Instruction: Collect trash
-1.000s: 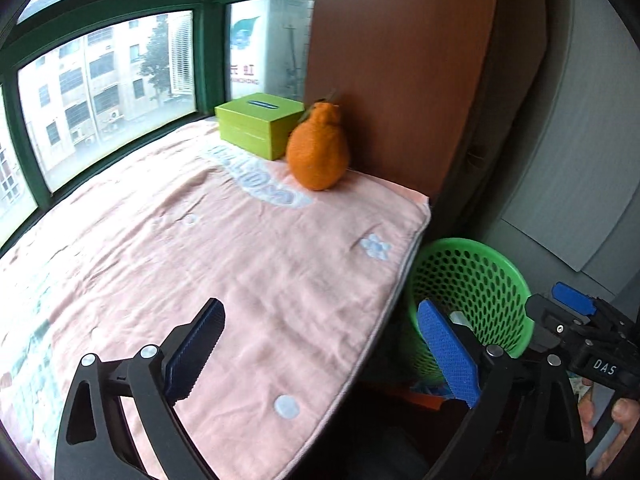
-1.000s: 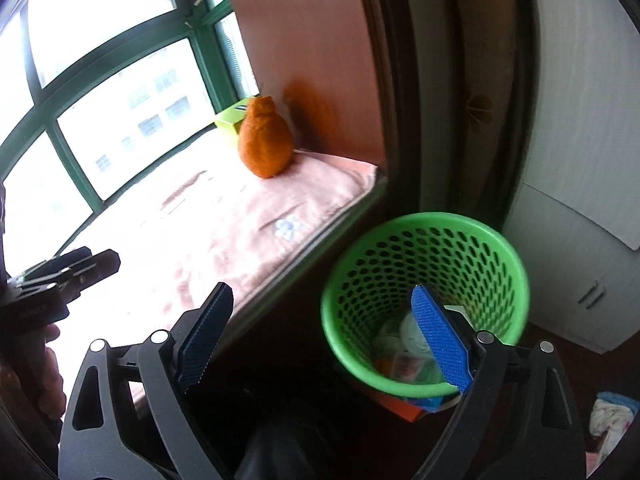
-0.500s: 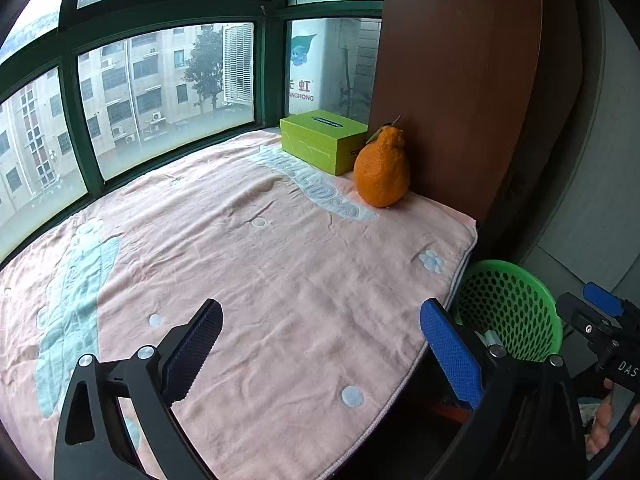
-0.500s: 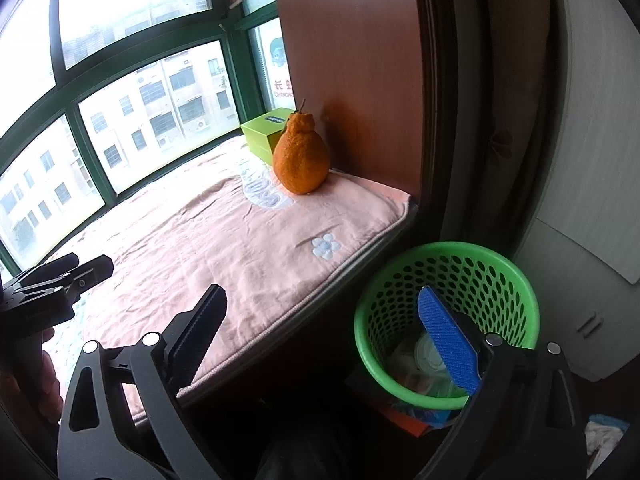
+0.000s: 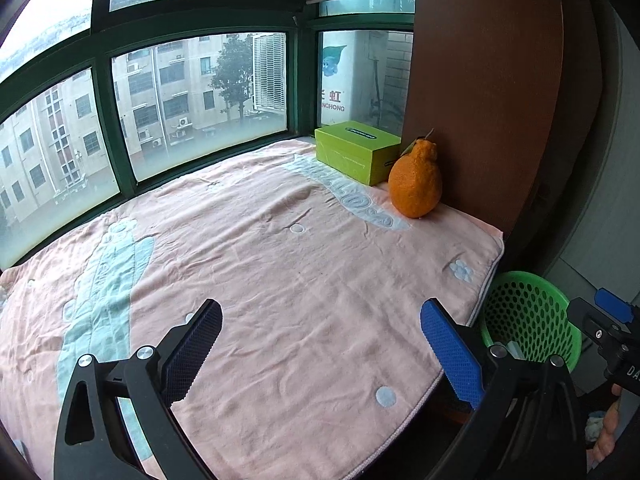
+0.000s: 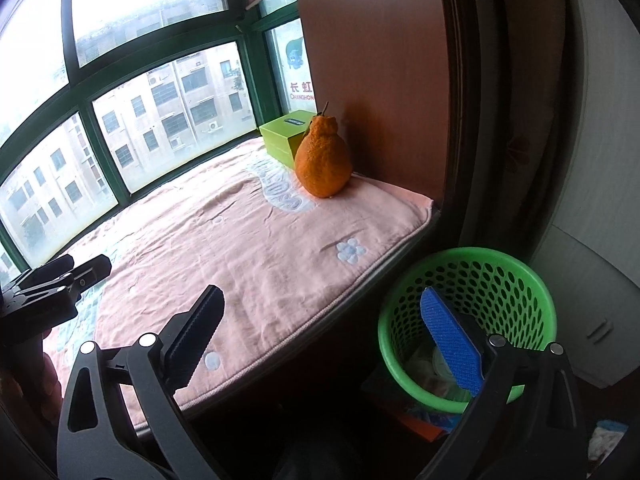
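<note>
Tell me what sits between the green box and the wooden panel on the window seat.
The orange fruit sits between the green box and the wooden panel, clearest in the left wrist view.

A pink blanket (image 5: 280,280) covers a window seat. At its far end, a green box (image 5: 356,154) sits just beside an orange fruit (image 5: 416,186), near a brown panel (image 5: 480,100).

Soft overcast daylight through the window (image 5: 200,100); sharp centres, fisheye-bent, dark corners.

1 orange fruit (image 5: 416,184), 1 green box (image 5: 357,154), 1 basket (image 6: 516,264), 2 grippers.
</note>
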Motion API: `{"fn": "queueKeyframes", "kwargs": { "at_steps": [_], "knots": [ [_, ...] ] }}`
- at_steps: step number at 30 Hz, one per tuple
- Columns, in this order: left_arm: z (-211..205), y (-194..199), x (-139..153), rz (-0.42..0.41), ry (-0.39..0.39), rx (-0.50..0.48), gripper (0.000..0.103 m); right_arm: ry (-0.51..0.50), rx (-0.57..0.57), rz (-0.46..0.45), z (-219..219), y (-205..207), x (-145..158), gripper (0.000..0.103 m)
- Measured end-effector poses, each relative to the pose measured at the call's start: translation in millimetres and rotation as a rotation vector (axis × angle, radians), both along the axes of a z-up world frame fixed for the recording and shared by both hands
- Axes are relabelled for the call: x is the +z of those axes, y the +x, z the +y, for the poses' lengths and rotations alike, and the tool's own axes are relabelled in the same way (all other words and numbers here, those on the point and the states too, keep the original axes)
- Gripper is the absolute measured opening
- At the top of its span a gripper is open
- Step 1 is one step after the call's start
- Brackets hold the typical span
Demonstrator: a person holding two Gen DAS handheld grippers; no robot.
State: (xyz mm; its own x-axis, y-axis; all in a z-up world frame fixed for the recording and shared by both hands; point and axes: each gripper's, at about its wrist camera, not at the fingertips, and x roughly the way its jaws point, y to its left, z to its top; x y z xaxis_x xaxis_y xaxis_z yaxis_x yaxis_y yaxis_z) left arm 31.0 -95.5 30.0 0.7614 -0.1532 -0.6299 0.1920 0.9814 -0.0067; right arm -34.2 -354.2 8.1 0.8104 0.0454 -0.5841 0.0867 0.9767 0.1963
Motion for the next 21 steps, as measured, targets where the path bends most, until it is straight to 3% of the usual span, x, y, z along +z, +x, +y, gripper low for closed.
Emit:
{"fn": "queueKeyframes", "kwargs": {
  "at_steps": [21],
  "knots": [
    [4.5,-0.2,-3.1,0.001,-0.001,0.031,0.096,-0.003,0.015,0.003,8.7,3.4,-2.9,0.098]
  ]
}}
